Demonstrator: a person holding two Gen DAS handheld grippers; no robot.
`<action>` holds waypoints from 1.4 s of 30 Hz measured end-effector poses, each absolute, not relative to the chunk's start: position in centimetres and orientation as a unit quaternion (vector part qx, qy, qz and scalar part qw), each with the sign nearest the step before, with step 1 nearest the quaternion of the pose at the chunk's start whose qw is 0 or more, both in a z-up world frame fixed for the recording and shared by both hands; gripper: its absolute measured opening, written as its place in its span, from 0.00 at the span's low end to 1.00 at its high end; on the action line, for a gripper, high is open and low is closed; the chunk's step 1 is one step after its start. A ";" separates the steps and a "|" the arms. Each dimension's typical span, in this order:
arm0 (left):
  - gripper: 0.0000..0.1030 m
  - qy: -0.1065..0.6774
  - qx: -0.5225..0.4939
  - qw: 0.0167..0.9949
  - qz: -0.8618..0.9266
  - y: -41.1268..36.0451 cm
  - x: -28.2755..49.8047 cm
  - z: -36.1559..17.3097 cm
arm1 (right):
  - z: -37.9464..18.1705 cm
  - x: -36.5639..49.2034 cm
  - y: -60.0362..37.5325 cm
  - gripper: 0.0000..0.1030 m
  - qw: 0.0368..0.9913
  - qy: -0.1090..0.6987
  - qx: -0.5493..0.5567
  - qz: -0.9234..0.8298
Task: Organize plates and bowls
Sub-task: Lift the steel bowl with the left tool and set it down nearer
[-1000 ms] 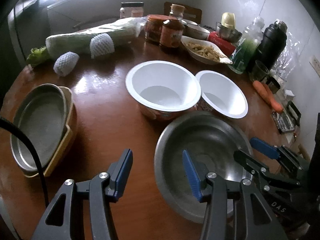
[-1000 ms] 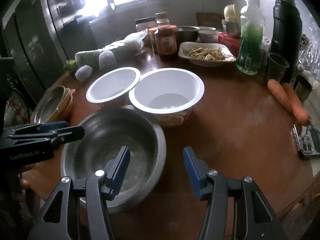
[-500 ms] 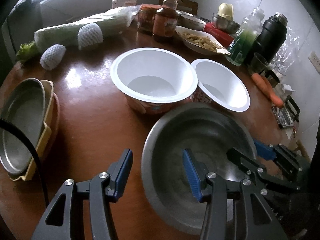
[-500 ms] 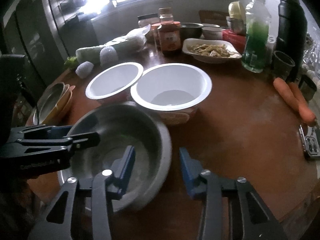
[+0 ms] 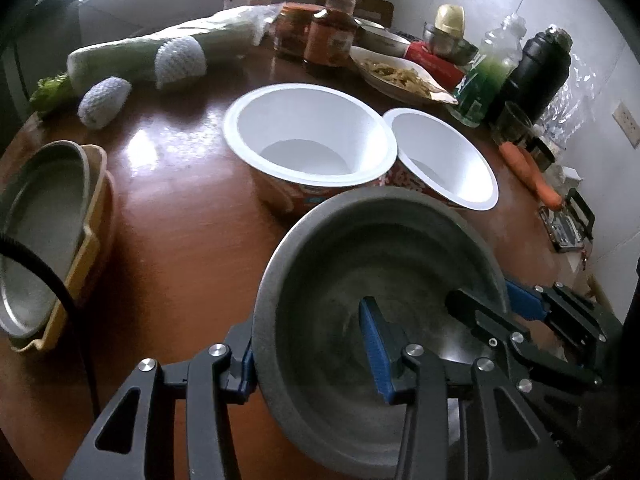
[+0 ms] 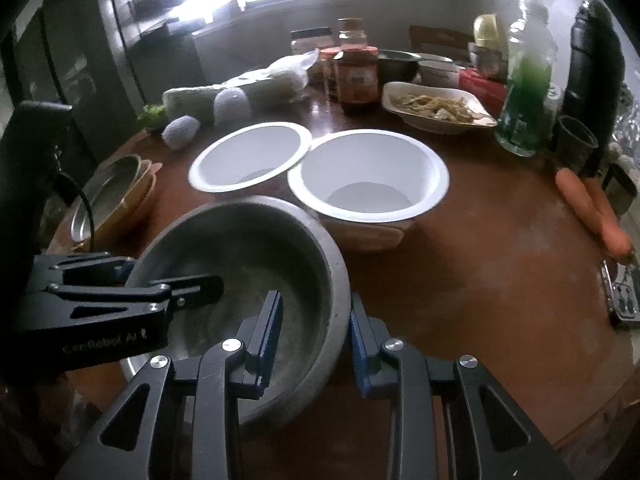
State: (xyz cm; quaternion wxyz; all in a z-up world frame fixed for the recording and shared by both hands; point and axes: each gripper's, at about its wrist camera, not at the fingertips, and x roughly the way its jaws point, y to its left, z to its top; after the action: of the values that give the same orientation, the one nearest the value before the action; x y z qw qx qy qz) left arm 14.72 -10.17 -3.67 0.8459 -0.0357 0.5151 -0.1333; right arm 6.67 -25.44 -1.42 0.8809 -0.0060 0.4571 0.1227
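Note:
A large steel bowl (image 5: 360, 256) (image 6: 256, 236) sits near the front of the round wooden table (image 5: 180, 240). My left gripper (image 5: 312, 344) is open and straddles the bowl's left rim, one finger outside, one inside. My right gripper (image 6: 316, 320) is open and straddles its right rim the same way; it also shows in the left wrist view (image 5: 504, 304). Two white bowls (image 5: 308, 140) (image 5: 444, 156) stand just behind the steel bowl. A steel plate stacked on yellow dishes (image 5: 44, 232) (image 6: 116, 196) lies at the left edge.
At the back stand jars (image 5: 330, 32), a plate of food (image 5: 396, 74), a green bottle (image 6: 526, 92), a black flask (image 6: 592, 68) and wrapped vegetables (image 5: 160, 56). Carrots (image 6: 592, 208) and a small device (image 6: 622, 296) lie at the right.
Both grippers have moved in onto the steel bowl, each now with one finger inside its rim. The bowl's near side looks closer and higher in both views.

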 end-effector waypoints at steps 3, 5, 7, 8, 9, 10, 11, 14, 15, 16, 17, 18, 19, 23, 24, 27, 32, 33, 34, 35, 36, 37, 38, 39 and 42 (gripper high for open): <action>0.44 0.508 -0.037 0.851 -0.126 -9.1 14.0 -2.9 | -1.1 6.4 -24.7 0.32 0.882 0.453 -0.009 0.130; 0.44 0.506 -0.039 0.853 -0.121 -8.4 13.6 -2.7 | -0.8 6.3 -24.0 0.32 0.882 0.450 -0.011 0.138; 0.44 0.505 -0.041 0.854 -0.117 -7.6 13.2 -2.6 | -0.6 6.1 -23.2 0.32 0.882 0.449 -0.016 0.145; 0.44 0.505 -0.043 0.855 -0.114 -7.2 13.1 -2.6 | -0.5 6.0 -22.8 0.32 0.881 0.448 -0.018 0.149; 0.44 0.504 -0.044 0.855 -0.111 -6.9 12.9 -2.5 | -0.5 5.9 -22.4 0.32 0.881 0.447 -0.019 0.152; 0.44 0.503 -0.045 0.856 -0.109 -6.5 12.7 -2.5 | -0.4 5.8 -22.1 0.32 0.881 0.447 -0.020 0.156; 0.44 0.504 -0.045 0.856 -0.107 -6.1 12.5 -2.6 | -0.4 5.7 -21.6 0.32 0.880 0.447 -0.023 0.158; 0.44 0.508 -0.050 0.854 -0.101 -5.2 12.2 -3.0 | -0.5 5.4 -20.7 0.32 0.877 0.450 -0.027 0.166; 0.44 0.508 -0.051 0.854 -0.099 -5.0 12.1 -3.0 | -0.6 5.3 -20.4 0.32 0.876 0.451 -0.028 0.168; 0.44 0.509 -0.051 0.854 -0.097 -4.8 12.1 -3.1 | -0.7 5.2 -20.0 0.32 0.875 0.451 -0.030 0.171; 0.44 0.508 -0.053 0.854 -0.097 -4.5 12.1 -3.2 | -0.7 5.1 -19.8 0.32 0.874 0.453 -0.030 0.172; 0.44 0.508 -0.055 0.854 -0.096 -4.2 12.1 -3.2 | -0.9 5.1 -19.5 0.32 0.873 0.455 -0.032 0.173; 0.44 0.508 -0.058 0.854 -0.095 -4.0 12.1 -3.3 | -0.9 5.1 -19.3 0.32 0.872 0.455 -0.034 0.174; 0.44 0.508 -0.062 0.854 -0.093 -3.4 12.3 -3.5 | -0.9 5.3 -18.6 0.32 0.871 0.457 -0.037 0.176; 0.44 0.507 -0.060 0.855 -0.094 -3.4 12.4 -3.5 | -0.9 5.4 -18.5 0.32 0.871 0.458 -0.038 0.175; 0.44 0.508 -0.054 0.854 -0.093 -3.3 12.6 -3.8 | -1.0 5.7 -18.3 0.32 0.868 0.462 -0.040 0.175; 0.44 0.507 -0.052 0.855 -0.099 -3.3 12.7 -4.0 | -1.4 6.2 -18.1 0.32 0.866 0.469 -0.042 0.171; 0.44 0.507 -0.050 0.855 -0.100 -3.3 12.8 -4.0 | -1.5 6.2 -18.1 0.32 0.865 0.470 -0.041 0.170; 0.44 0.509 -0.046 0.854 -0.100 -3.4 12.8 -4.1 | -1.6 6.3 -18.1 0.32 0.864 0.472 -0.039 0.170; 0.44 0.510 -0.043 0.853 -0.101 -3.5 12.9 -4.2 | -1.7 6.4 -18.2 0.33 0.863 0.474 -0.037 0.170; 0.44 0.510 -0.037 0.853 -0.100 -3.7 12.9 -4.2 | -1.8 6.5 -18.2 0.33 0.861 0.477 -0.036 0.170; 0.44 0.511 -0.035 0.853 -0.100 -3.8 13.0 -4.2 | -1.9 6.6 -18.3 0.34 0.861 0.478 -0.033 0.171; 0.44 0.511 -0.036 0.853 -0.101 -3.8 13.1 -4.3 | -1.9 6.6 -18.4 0.34 0.861 0.478 -0.031 0.172; 0.44 0.511 -0.036 0.853 -0.101 -3.8 13.1 -4.3 | -1.9 6.7 -18.4 0.34 0.860 0.479 -0.030 0.171; 0.44 0.511 -0.030 0.853 -0.102 -4.0 13.1 -4.3 | -1.8 6.7 -18.6 0.34 0.859 0.481 -0.024 0.174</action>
State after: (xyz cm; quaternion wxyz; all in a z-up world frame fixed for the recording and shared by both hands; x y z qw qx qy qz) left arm 13.05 -3.99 -4.27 0.8530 -0.0298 0.5110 -0.1019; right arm 6.71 -18.58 -1.83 0.8590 -0.0242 0.4811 0.1736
